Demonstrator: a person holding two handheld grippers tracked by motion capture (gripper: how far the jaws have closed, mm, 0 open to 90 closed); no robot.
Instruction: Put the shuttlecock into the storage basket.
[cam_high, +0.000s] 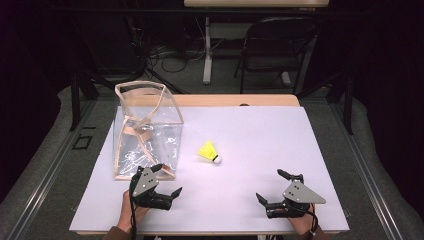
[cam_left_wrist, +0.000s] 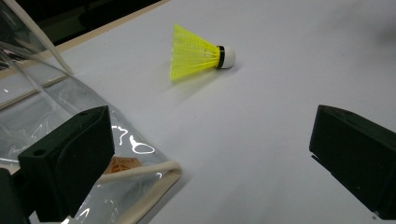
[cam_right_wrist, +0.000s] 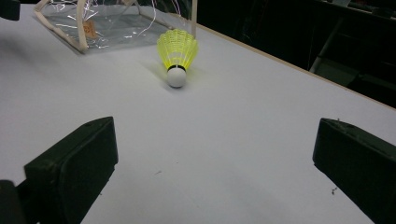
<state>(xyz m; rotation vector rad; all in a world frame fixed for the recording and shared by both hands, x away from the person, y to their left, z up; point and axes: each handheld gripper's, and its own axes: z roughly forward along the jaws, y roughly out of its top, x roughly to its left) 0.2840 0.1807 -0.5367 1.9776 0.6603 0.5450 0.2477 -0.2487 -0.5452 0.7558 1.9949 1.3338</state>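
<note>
A yellow shuttlecock (cam_high: 210, 151) with a white cork lies on its side near the middle of the white table sheet (cam_high: 265, 130). Left of it stands a clear plastic bag (cam_high: 147, 127) with beige trim, its mouth facing up. My left gripper (cam_high: 168, 179) is open and empty at the bag's near right corner. In the left gripper view the shuttlecock (cam_left_wrist: 198, 52) lies ahead and the bag's corner (cam_left_wrist: 56, 107) sits behind the left jaw. My right gripper (cam_high: 270, 185) is open and empty near the front right. In its view the shuttlecock (cam_right_wrist: 177, 53) lies ahead with the bag (cam_right_wrist: 102, 23) beyond.
The table's wooden far edge (cam_high: 240, 100) shows behind the sheet. A folding chair (cam_high: 272, 45) and another table's leg (cam_high: 207, 50) stand on the floor beyond, with cables. Bare sheet lies between the two grippers and to the shuttlecock's right.
</note>
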